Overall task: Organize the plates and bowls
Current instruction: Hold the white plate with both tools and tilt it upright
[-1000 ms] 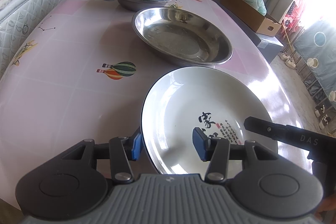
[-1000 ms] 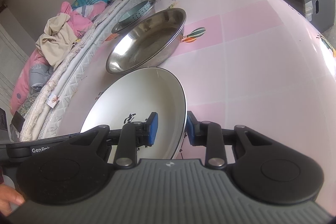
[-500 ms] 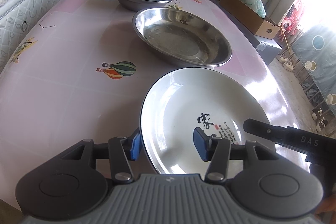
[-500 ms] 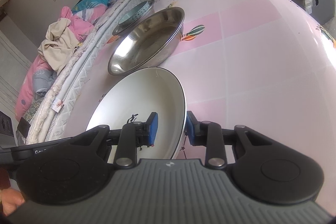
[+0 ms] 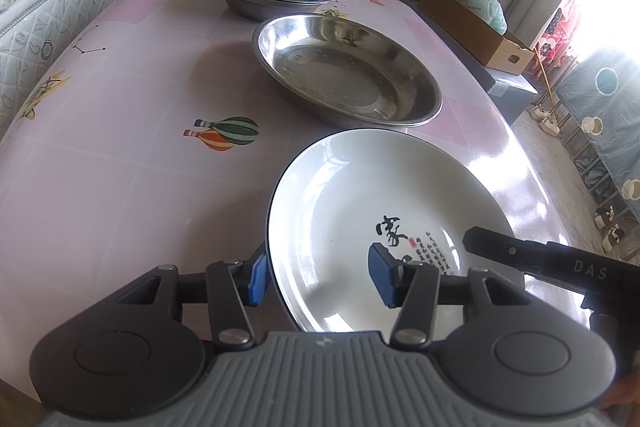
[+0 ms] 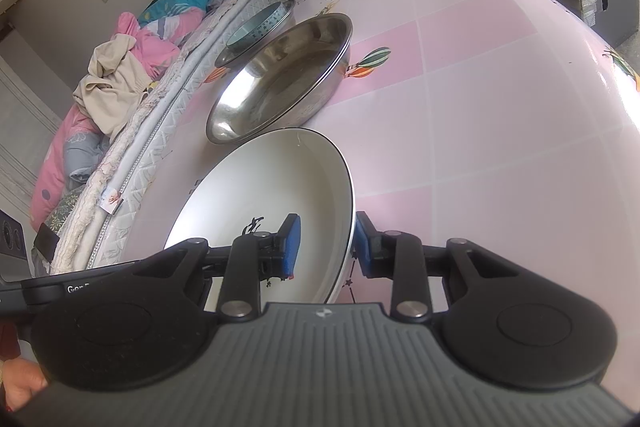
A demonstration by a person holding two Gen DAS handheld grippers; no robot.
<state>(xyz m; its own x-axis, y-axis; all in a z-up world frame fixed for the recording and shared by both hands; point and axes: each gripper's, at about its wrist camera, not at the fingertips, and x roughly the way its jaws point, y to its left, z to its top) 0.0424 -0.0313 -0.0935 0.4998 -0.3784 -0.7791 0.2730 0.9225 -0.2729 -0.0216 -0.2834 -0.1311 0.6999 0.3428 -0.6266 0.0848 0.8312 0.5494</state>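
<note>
Both tools, the left tool (image 5: 318, 279) and the right tool (image 6: 326, 247), are spread around the rim of the glossy round white plate (image 5: 384, 227), with a shiny steel pan (image 5: 348, 71) at 12 o'clock.

A pink balloon-print bench (image 5: 120, 155) stood beside a quilted mattress (image 5: 60, 7) at the left, piled with clothes (image 6: 120, 67). A cardboard box (image 5: 476, 35) sat far right.
</note>
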